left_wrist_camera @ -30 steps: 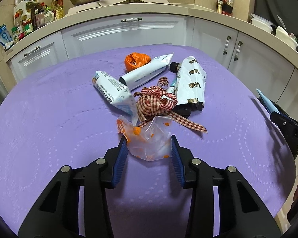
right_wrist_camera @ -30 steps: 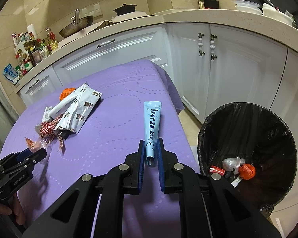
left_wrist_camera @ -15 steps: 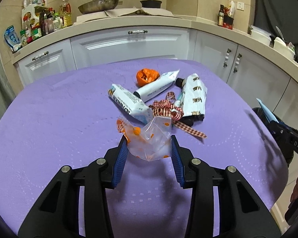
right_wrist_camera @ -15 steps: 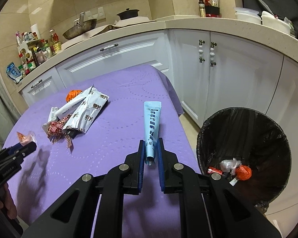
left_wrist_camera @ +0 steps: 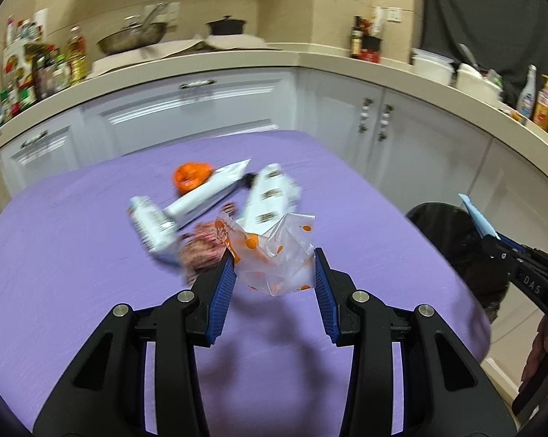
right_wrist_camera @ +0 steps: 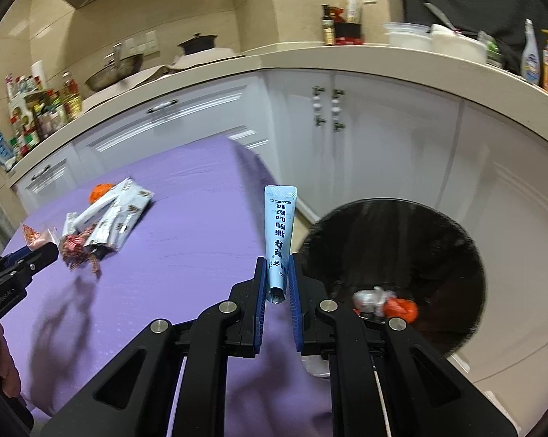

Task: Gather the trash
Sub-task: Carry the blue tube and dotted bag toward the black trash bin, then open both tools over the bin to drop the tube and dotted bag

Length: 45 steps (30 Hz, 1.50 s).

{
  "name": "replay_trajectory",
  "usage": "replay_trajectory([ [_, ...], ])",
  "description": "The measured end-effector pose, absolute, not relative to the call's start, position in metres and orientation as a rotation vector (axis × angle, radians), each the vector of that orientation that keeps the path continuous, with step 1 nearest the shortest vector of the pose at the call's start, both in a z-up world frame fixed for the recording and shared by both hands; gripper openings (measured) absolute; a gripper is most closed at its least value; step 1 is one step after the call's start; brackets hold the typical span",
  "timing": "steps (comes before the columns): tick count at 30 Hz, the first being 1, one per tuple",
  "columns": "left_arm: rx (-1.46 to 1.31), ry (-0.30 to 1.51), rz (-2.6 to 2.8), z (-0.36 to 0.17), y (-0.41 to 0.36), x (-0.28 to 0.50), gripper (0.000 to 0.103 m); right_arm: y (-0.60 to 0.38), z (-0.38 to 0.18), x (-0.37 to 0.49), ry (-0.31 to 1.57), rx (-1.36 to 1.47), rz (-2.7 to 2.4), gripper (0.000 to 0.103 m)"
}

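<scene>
My left gripper [left_wrist_camera: 273, 273] is shut on a clear plastic wrapper with orange dots [left_wrist_camera: 274, 255] and holds it above the purple table [left_wrist_camera: 73, 273]. My right gripper [right_wrist_camera: 277, 284] is shut on a light blue tube [right_wrist_camera: 279, 233], held upright near the table's right edge beside the black-lined trash bin [right_wrist_camera: 419, 240]. A pile of trash lies on the table: white tubes [left_wrist_camera: 204, 196], a silver packet [left_wrist_camera: 270, 196], an orange wad [left_wrist_camera: 192, 176] and a checked ribbon [left_wrist_camera: 201, 251]. The pile also shows in the right wrist view [right_wrist_camera: 106, 218].
The bin holds a white wad [right_wrist_camera: 372, 296] and an orange wad [right_wrist_camera: 401, 309]. White cabinets [right_wrist_camera: 365, 134] and a countertop with bottles [left_wrist_camera: 40, 69], a pan and a pot curve behind the table. The left gripper shows at the left of the right wrist view [right_wrist_camera: 19, 266].
My left gripper has lifted the dotted wrapper off the table and swung to the right. My right gripper has carried the blue tube closer to the bin.
</scene>
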<state>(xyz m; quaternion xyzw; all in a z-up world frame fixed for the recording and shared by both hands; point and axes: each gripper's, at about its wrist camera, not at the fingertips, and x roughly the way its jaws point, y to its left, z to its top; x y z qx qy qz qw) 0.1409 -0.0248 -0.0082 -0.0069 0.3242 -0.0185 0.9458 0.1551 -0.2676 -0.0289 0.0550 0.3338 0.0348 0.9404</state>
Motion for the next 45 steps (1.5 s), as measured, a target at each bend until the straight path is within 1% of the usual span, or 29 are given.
replay_trajectory([
  [11,0.042,0.616,-0.198,-0.003,-0.1,0.165,0.04,-0.322,-0.031,0.142,0.66,0.145,-0.078,0.013],
  [21,0.102,0.602,-0.335,-0.01,-0.173,0.187,0.04,-0.347,-0.037,0.143,0.653,0.159,-0.141,0.013],
  [35,0.158,0.637,-0.41,-0.03,-0.232,0.223,0.041,-0.375,-0.056,0.161,0.66,0.197,-0.187,0.013],
  [39,0.174,0.651,-0.422,-0.036,-0.245,0.232,0.042,-0.381,-0.064,0.168,0.668,0.208,-0.197,0.013],
  [40,0.184,0.653,-0.426,-0.037,-0.249,0.233,0.044,-0.383,-0.066,0.17,0.67,0.212,-0.201,0.014],
  [41,0.198,0.656,-0.43,-0.039,-0.253,0.235,0.052,-0.385,-0.068,0.172,0.673,0.216,-0.206,0.02],
  [42,0.204,0.655,-0.433,-0.04,-0.255,0.236,0.054,-0.387,-0.071,0.174,0.678,0.221,-0.211,0.032],
  [44,0.22,0.658,-0.435,-0.044,-0.259,0.238,0.054,-0.389,-0.074,0.174,0.68,0.226,-0.226,0.041],
  [45,0.222,0.662,-0.434,-0.045,-0.26,0.239,0.054,-0.39,-0.075,0.173,0.68,0.227,-0.227,0.041],
])
